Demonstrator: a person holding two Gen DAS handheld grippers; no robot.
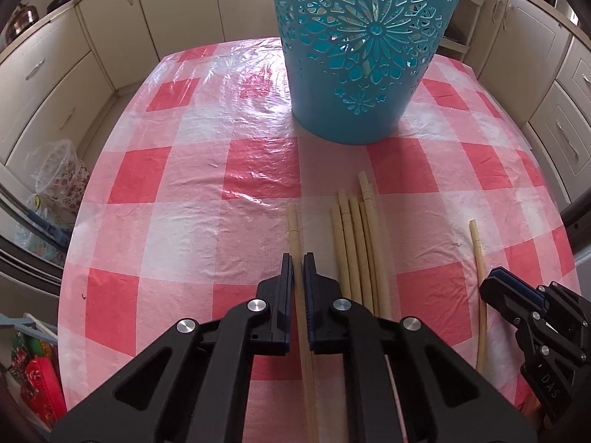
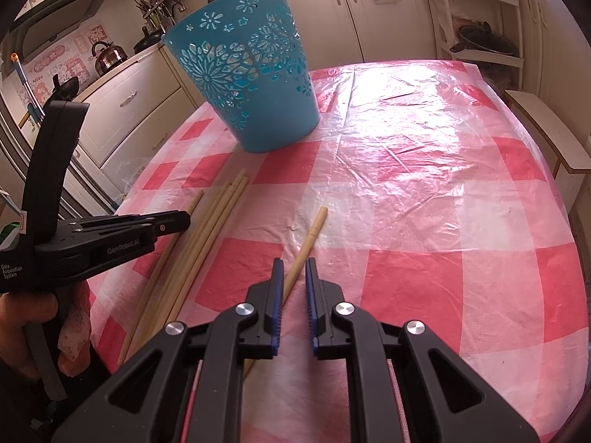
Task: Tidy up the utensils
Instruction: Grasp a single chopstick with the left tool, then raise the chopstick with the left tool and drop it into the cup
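Two grippers, both mine, over a checked table [image 1: 177, 170]. Left gripper [image 1: 298, 264]: jaws drawn close about a single chopstick [image 1: 293, 229] that lies apart on the left of the bundle [image 1: 354, 243]; the stick runs between the pads, which sit just beside it, though I cannot tell from this angle whether they already pinch it or whether it is off the cloth. Right gripper [image 2: 294, 269]: jaws parted, astride a lone chopstick [image 2: 312, 232] lying well to the right of the bundle [image 2: 207, 229]; a visible gap remains on the right side, so no grip is made there.

Bin [image 1: 365, 51]: blue, cut-out flower pattern, upright at the far side of the table, well apart from all sticks. Pale shapes show through its openings; possibly sticks already inside, but the view is too poor to be sure.

Progress, as judged: early. Roughly half a dozen sticks lie side by side in the bundle, plus the two outliers under my jaws, all on the cloth. What is left: close on each, carry to the bin, then the bundle
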